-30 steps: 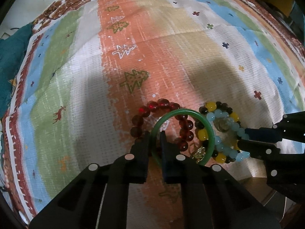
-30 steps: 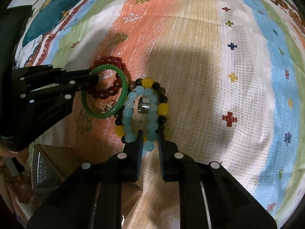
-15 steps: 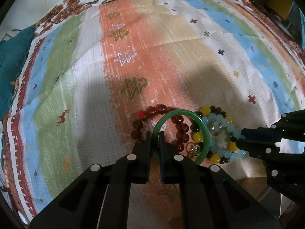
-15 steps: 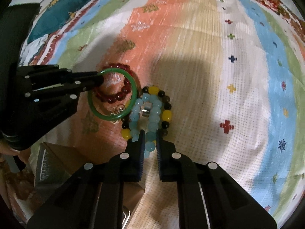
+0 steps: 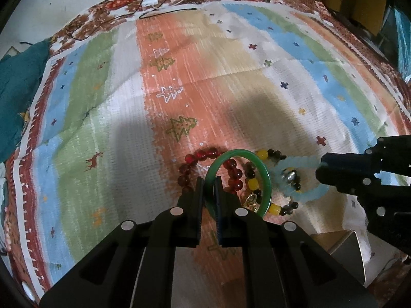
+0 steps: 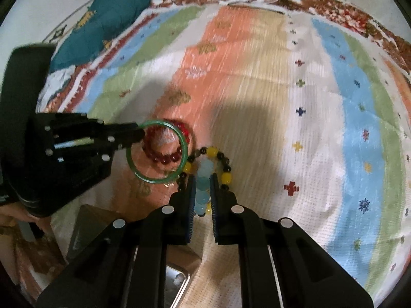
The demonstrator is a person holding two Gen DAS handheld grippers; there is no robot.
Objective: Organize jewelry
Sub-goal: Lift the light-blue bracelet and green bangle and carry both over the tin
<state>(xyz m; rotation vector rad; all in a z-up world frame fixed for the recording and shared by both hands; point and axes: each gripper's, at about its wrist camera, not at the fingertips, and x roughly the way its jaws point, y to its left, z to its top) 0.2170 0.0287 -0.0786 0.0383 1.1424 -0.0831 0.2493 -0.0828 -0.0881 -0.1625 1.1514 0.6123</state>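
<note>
My left gripper [image 5: 208,183] is shut on the rim of a green bangle [image 5: 267,177], which hangs above the striped cloth [image 5: 102,128]. In the right wrist view that bangle [image 6: 183,151] sticks out from the left gripper [image 6: 140,134]. My right gripper [image 6: 201,182] is shut on a pale blue bead bracelet [image 6: 203,182], lifted off the cloth; the left wrist view shows that bracelet [image 5: 308,193] blurred at the right gripper [image 5: 321,170]. A dark red bead bracelet [image 5: 203,154] and a yellow-and-black bead bracelet [image 5: 253,183] lie on the cloth below. A small gold charm [image 5: 250,201] lies beside them.
An open brown box with a metal-lined lid [image 6: 177,279] sits at the cloth's near edge, also seen as the box [image 5: 344,243] low on the right. A teal cushion [image 5: 15,87] lies at the left. Cables and a white plug [image 5: 150,0] lie at the far edge.
Both grippers have risen from the cloth, the left with the green bangle and the right with the pale blue bracelet. The red and yellow-black bracelets stayed on the cloth.
</note>
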